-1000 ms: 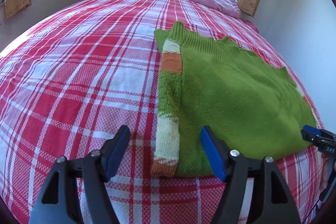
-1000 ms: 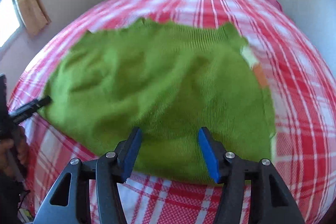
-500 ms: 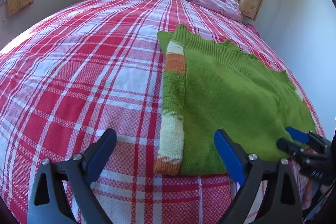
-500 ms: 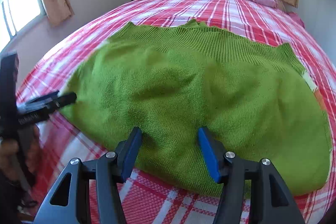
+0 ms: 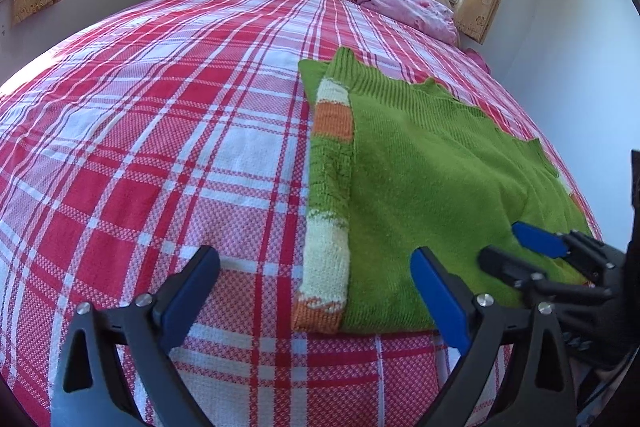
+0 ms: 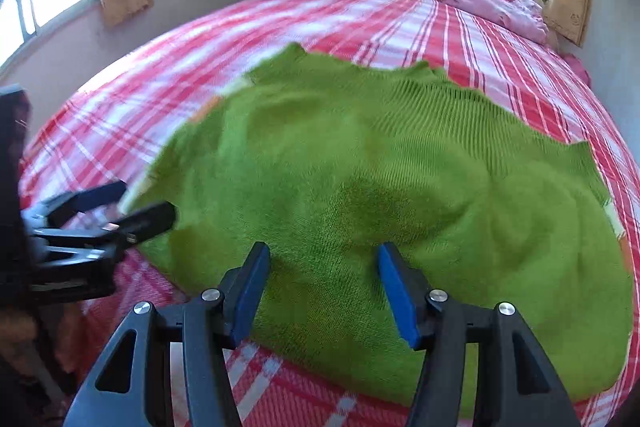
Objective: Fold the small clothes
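Left wrist view: the left claw (image 5: 316, 291) stands wide and empty, straddling the near end of the striped sleeve (image 5: 326, 195) folded along the edge of the green sweater (image 5: 432, 195). The right claw (image 6: 324, 287), moderately parted and also empty, hovers over the sweater's near hem. The sweater lies flat on the checked bed (image 5: 160, 147). To fold well, each claw should probably pinch a near-hem corner, catching every layer, then lift evenly towards the collar. Counted: one sweater, two claws, two pillows (image 5: 408, 7) by the headboard.
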### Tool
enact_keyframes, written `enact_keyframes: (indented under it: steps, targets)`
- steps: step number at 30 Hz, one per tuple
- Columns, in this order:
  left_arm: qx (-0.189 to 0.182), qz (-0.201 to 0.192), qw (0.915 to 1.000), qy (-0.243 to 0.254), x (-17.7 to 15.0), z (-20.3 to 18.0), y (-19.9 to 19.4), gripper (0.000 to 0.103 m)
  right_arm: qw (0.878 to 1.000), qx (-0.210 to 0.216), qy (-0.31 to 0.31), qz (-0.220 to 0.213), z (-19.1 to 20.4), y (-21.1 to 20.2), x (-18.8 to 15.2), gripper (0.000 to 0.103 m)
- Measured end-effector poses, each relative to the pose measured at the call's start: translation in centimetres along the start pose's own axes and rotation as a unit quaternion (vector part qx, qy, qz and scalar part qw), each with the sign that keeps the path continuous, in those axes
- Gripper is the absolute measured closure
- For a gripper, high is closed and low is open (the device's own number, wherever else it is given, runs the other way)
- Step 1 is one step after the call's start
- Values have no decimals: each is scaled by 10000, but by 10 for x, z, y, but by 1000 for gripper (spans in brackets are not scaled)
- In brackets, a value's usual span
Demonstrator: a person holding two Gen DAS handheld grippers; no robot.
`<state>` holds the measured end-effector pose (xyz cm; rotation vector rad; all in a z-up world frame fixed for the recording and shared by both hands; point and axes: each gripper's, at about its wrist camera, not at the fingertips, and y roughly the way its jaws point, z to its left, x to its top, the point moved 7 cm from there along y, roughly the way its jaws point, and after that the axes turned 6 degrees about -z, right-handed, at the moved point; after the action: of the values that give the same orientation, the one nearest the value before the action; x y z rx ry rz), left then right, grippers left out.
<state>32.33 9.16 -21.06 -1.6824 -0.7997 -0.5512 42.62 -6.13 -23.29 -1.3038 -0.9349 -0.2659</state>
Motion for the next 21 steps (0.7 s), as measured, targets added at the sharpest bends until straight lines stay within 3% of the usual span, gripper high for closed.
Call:
enact_keyframes:
  steps: [11,21]
  targets:
    - [-162,46,9997,-187,3,9,-8,4,9998,122,-65,-120,1,-19,-10,44]
    - [208,-91,9985,-505,37,65,-1,4,9986,234,-298,-378,24,-29,-8,44]
